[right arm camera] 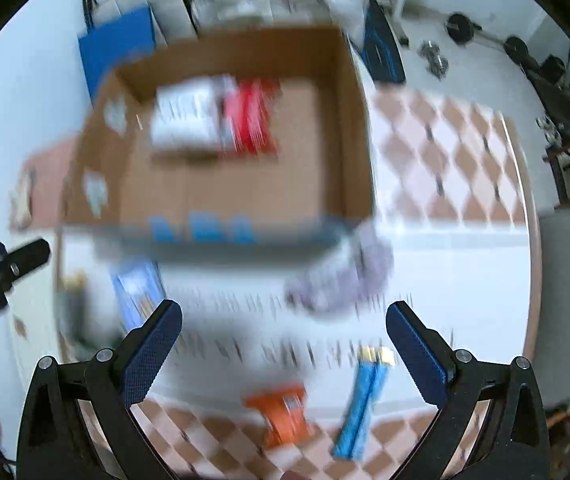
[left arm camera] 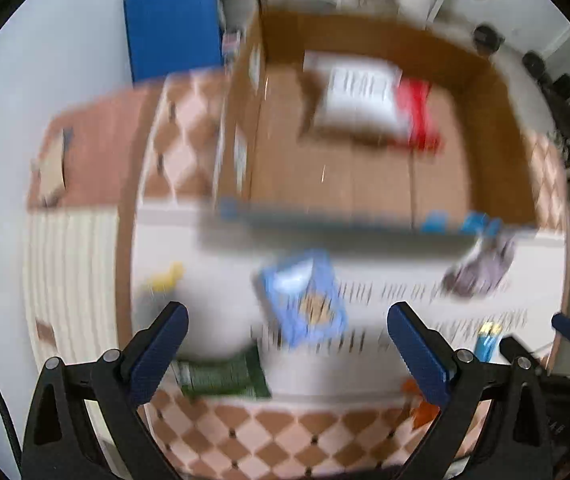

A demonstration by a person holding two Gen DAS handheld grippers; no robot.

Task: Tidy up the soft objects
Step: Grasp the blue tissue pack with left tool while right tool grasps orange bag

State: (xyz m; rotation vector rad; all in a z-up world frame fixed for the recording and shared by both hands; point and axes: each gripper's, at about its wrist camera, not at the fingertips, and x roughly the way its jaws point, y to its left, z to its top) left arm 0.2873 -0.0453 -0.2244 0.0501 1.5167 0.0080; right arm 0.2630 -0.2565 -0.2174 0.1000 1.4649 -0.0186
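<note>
Spreading wide in the left wrist view, jaws of the left hand-held gripper [left arm camera: 287,344] gaping apart and gripping nothing, hovering above the table [left arm camera: 213,300]. Lying just beyond the left finger, a dark green packet [left arm camera: 223,378] at the edge of the checkered cloth [left arm camera: 285,436]. Sitting between the fingers and a little farther off, a blue pouch [left arm camera: 305,300], tilted and blurred. Resting to the left of that, a small yellow thing [left arm camera: 167,276], too smeared to identify. Slumping against the near right corner of the cardboard box [left arm camera: 497,140], a grey soft bundle [left arm camera: 481,270]. Lying inside the box toward the far side, a white package [left arm camera: 359,94] touching a red package [left arm camera: 419,114]. Standing behind the box, a blue panel [left arm camera: 173,24]. Opening just as wide in the right wrist view, the right hand-held gripper [right arm camera: 283,340], also gripping nothing. Lying nearest between its fingers, an orange packet [right arm camera: 285,416] and, just beside it on the right, a long blue packet [right arm camera: 361,404]. Sagging beyond those at the box corner [right arm camera: 355,140], the grey bundle [right arm camera: 345,276]. Poking in at the left edge, part of the other hand-held gripper [right arm camera: 1,268].
</note>
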